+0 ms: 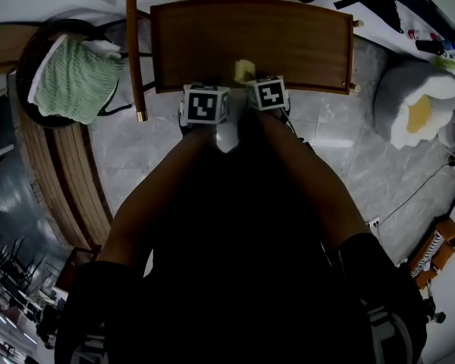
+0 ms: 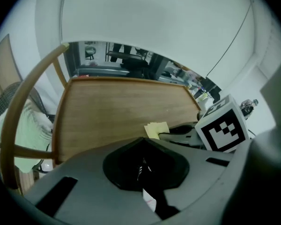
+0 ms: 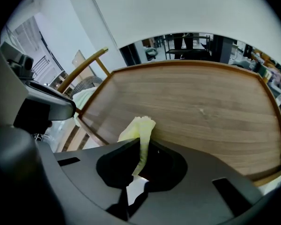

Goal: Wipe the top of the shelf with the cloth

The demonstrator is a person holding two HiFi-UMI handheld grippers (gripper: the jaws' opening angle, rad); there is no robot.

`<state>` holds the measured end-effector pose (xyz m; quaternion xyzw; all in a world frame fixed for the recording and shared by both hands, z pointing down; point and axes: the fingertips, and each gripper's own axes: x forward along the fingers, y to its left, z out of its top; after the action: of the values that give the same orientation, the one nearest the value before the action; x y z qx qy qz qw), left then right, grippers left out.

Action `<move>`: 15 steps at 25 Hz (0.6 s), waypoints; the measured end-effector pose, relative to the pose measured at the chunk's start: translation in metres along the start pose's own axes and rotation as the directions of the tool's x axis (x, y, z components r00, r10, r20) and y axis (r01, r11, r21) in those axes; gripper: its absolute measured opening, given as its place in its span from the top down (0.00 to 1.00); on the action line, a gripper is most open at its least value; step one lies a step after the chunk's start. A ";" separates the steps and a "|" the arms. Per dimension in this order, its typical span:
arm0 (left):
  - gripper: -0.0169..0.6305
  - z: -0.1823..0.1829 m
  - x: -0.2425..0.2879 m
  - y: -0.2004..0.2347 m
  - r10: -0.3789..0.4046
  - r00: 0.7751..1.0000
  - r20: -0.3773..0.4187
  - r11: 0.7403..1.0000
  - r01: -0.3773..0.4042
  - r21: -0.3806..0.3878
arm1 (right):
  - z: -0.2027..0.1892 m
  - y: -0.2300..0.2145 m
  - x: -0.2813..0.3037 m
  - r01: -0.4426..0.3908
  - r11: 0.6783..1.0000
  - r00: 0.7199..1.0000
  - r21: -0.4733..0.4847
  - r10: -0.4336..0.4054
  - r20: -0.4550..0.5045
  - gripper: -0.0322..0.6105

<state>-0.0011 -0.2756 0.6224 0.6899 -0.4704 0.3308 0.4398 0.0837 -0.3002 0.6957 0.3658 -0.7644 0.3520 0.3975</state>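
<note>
The shelf top [image 1: 288, 44] is a brown wooden board with a raised rim, lying straight ahead of me. A small yellow cloth [image 1: 244, 70] rests on its near edge. My right gripper [image 1: 265, 89] is shut on the cloth, and in the right gripper view the cloth [image 3: 139, 128] rises from between the jaws onto the wood [image 3: 201, 107]. My left gripper [image 1: 205, 91] sits close beside it at the same edge, its jaws together with nothing in them. In the left gripper view the cloth [image 2: 156, 129] lies just right of my jaws, next to the right gripper's marker cube [image 2: 222, 130].
A green knitted towel [image 1: 76, 78] lies on a dark round seat at the left. A curved wooden rail [image 1: 135, 51] stands just left of the shelf. A white cushion with a yellow centre [image 1: 417, 105] sits on the grey tiled floor at the right. Wooden slats [image 1: 61, 180] run along the left.
</note>
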 end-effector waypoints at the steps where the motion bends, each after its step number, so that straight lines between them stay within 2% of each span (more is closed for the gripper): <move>1: 0.96 0.003 0.006 -0.012 -0.005 1.000 -0.001 1.000 0.005 0.013 | -0.004 -0.013 -0.006 0.008 1.000 1.000 0.006 -0.008 0.002 0.88; 6: 0.96 0.015 0.034 -0.066 -0.032 0.999 -0.013 0.998 0.033 0.059 | -0.018 -0.070 -0.035 0.048 0.998 0.999 0.036 -0.049 0.022 0.88; 10: 0.96 0.019 0.055 -0.109 -0.074 0.997 -0.024 0.995 0.076 0.065 | -0.031 -0.113 -0.056 0.092 0.995 0.995 0.027 -0.092 0.028 0.88; 15: 0.96 0.023 0.074 -0.154 -0.108 0.994 -0.033 0.989 0.111 0.098 | -0.046 -0.172 -0.085 0.157 0.984 0.987 0.080 -0.160 0.033 0.88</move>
<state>0.1693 -0.2969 0.6324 0.7310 -0.4086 0.3390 0.4288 0.2798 -0.3216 0.6844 0.4474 -0.7264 0.3412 0.3947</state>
